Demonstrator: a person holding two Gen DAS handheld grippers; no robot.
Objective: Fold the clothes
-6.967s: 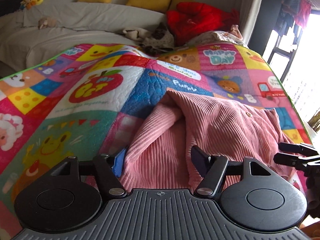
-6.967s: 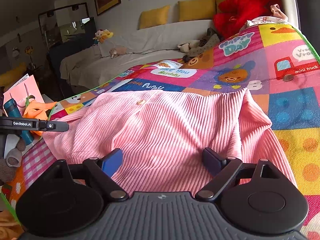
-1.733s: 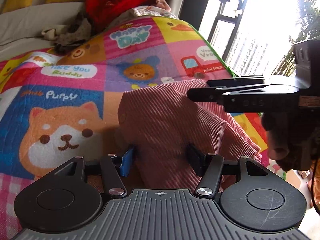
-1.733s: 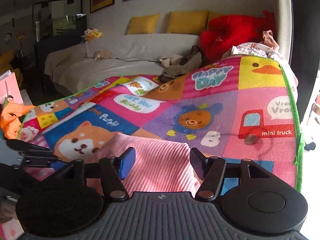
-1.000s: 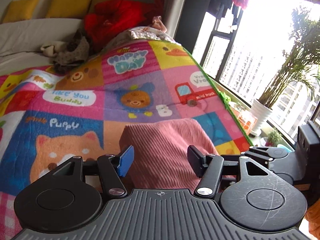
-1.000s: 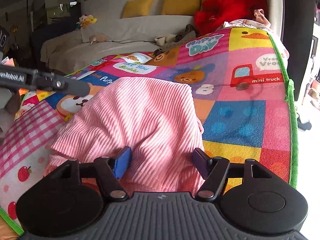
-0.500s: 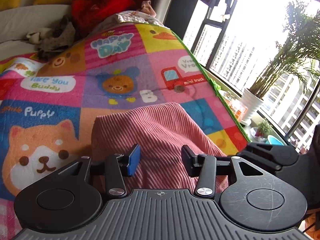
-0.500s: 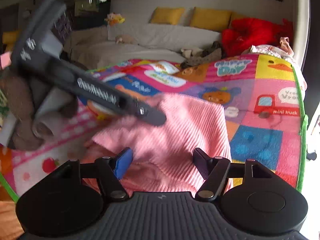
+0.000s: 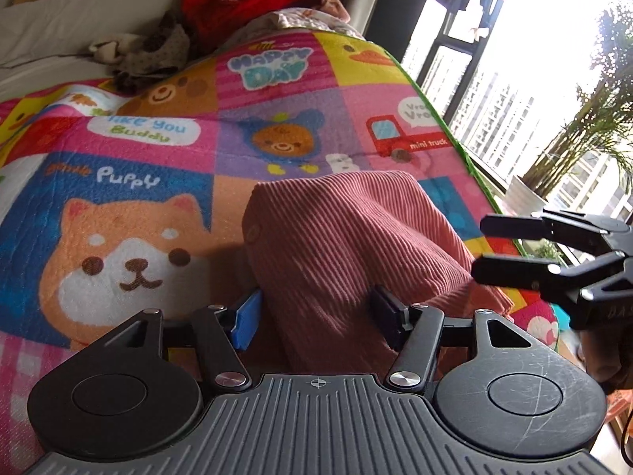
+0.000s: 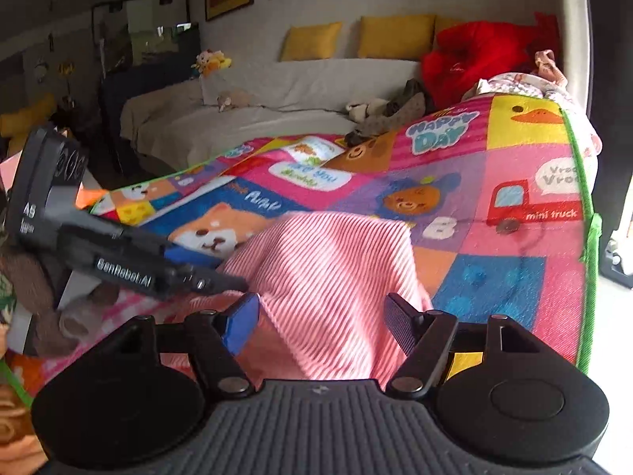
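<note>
My left tongs (image 9: 314,314): spread wide, one blue-padded finger (image 9: 247,318) and one dark finger (image 9: 385,316) on either side of a hump of pink cloth — the cloth lies between them, but they are not pinched on it.
My right tongs (image 10: 318,322): also wide apart, blue pad (image 10: 239,322) to one side and ribbed dark pad (image 10: 399,322) to the other, with the near edge of the pink cloth between and under them; nothing is clamped.
Tongs seen from each other: in the left view my right tongs (image 9: 510,245) reach in from the right edge, fingers parted, tips just beside the cloth's right slope. In the right view my left tongs (image 10: 213,273) come in from the left, tips at the cloth's left edge; I cannot tell whether they touch it.
Pink ribbed garment (image 9: 340,245): folded into a compact bundle, narrower at the far end, lying on the mat close to me. A small button (image 9: 252,230) shows on its left face. In the right view the garment (image 10: 336,277) looks slightly blurred.
Cartoon play mat (image 9: 166,166): bright squares under the garment — an orange puppy face to its left, a bear and a red mini truck beyond it, green trim along the right edge.
Further out: a pale sofa (image 10: 277,91) with yellow cushions (image 10: 395,35), a red heap (image 10: 482,59) at its right end, and a bright window (image 9: 534,59) with a potted plant (image 9: 585,134) to the right.
</note>
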